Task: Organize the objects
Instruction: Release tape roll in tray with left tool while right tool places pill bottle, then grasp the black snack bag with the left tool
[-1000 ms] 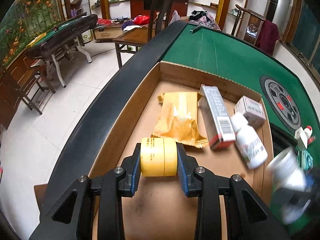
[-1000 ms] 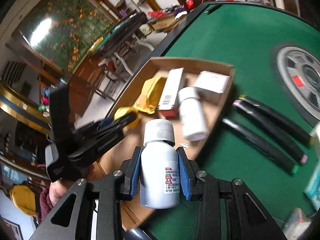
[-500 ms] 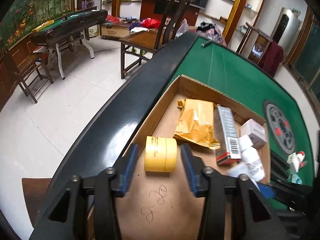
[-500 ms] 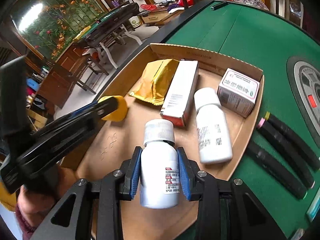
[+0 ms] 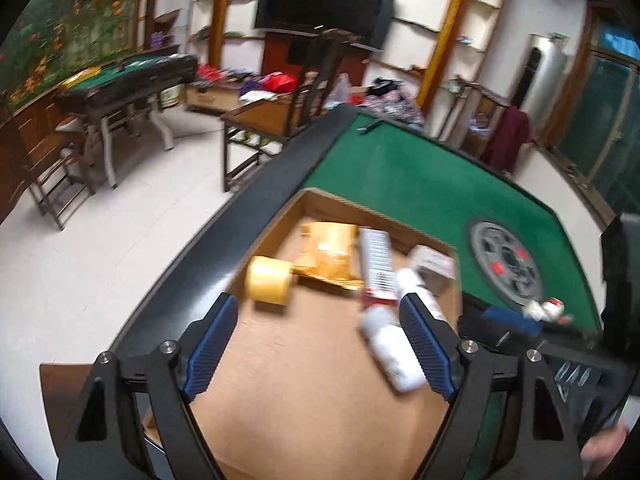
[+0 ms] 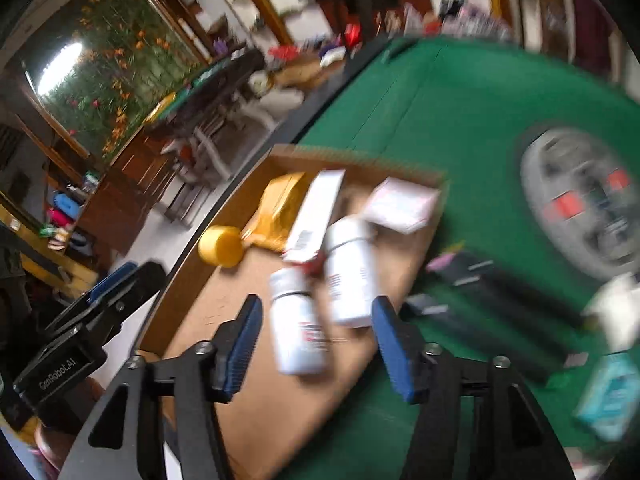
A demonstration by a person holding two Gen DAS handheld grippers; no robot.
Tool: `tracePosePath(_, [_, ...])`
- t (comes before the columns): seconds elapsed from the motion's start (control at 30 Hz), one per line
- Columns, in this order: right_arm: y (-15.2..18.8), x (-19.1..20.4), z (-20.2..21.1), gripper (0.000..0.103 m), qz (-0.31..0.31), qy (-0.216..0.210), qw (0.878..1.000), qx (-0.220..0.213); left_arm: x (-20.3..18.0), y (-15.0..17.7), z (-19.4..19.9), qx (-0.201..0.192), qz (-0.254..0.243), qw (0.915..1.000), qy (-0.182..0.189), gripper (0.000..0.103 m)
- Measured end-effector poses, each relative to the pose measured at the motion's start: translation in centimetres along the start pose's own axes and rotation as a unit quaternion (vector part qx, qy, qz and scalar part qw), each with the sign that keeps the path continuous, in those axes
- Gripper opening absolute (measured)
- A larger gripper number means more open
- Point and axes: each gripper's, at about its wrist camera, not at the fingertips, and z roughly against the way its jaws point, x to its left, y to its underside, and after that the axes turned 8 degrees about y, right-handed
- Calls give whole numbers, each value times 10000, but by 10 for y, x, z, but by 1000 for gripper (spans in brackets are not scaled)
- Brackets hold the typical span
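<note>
Shallow brown cardboard tray (image 5: 276, 376) on green desk (image 5: 404, 184): yellow round jar (image 5: 267, 280) and white plastic bottle (image 6: 296, 324) lay inside, both prone to rolling; left gripper (image 5: 320, 346) and right gripper (image 6: 316, 350) fingers were opening, empty.

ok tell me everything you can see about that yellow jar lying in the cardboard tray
The yellow jar is a short, squat cylinder, plain yellow and plastic-looking, with faint print too blurred to read. It lies on its side on the brown floor of the cardboard tray, near the wall that runs along the table's black rim. Its far end seems to touch the crinkled golden pouch. Nothing grips it: the left gripper sits back from it, fingers opening.
</note>
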Motion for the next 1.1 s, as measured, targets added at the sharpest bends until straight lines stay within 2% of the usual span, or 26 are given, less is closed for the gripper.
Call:
tracePosePath(0.03, [1,-10,18,72,61,184,9996,-219,-12,2,5,-49,-126,9998,117,85])
tracePosePath(0.1, [6,-33,59,85,144,721,9947,-724,-38,9,10,-74,-335,9988,350,87])
tracePosePath(0.13, [10,-50,82,89,152,1074,9886,-1040,-51,12,9,-53,-394,9981,467,88])
tracePosePath(0.2, [21,-78,117,103,69,1681,9722,-1629,-76,18,3,44,-508,9962,710,88])
tracePosePath(0.27, [15,-101,127,103,-126,1907,9593,-2080,-101,27,-6,143,-664,9938,882,88])
tracePosePath(0.3, [23,-132,131,103,-458,1772,9597,-2132,-114,33,-11,172,-739,9929,917,88])
tracePosePath(0.33, [18,-145,124,103,-699,1635,9638,-1988,-127,40,-18,233,-808,9922,921,88])
tracePosePath(0.37, [23,-184,108,103,-1256,1353,9740,-1316,-139,48,-24,325,-853,9915,930,88])
tracePosePath(0.4, [22,-210,90,103,-1629,1074,9773,-820,-146,54,-28,376,-866,9910,946,88])
tracePosePath(0.43, [29,-233,78,103,-1980,765,9757,-549,-156,62,-32,453,-884,9904,962,88])
tracePosePath(0.47, [40,-255,72,103,-2286,630,9701,-520,-163,68,-35,509,-915,9900,947,88])
tracePosePath(0.57, [59,-297,70,103,-2617,1216,9544,-760,-186,89,-43,669,-1097,9875,917,88])
tracePosePath(0.67, [71,-320,76,103,-2775,1377,9449,-1060,-211,103,-50,738,-1537,9804,986,88])
tracePosePath(0.73, [81,-329,78,103,-2896,1485,9394,-1080,-234,112,-54,723,-2070,9693,1111,88])
tracePosePath(0.77, [84,-335,83,103,-2996,1377,9376,-1101,-244,115,-56,687,-2316,9630,1193,88])
tracePosePath(0.83, [85,-338,91,103,-3075,1184,9356,-1265,-267,123,-62,655,-2890,9468,1253,88])
tracePosePath(0.93, [89,-347,93,103,-3141,1072,9354,-1218,-295,134,-78,755,-3538,9242,1225,88])
tracePosePath(1.03, [89,-353,93,103,-3257,927,9334,-1188,-315,144,-100,968,-3941,9062,1192,88])
tracePosePath(1.1, [91,-354,94,103,-3295,899,9323,-1187,-324,149,-111,1139,-4025,8989,1305,88])
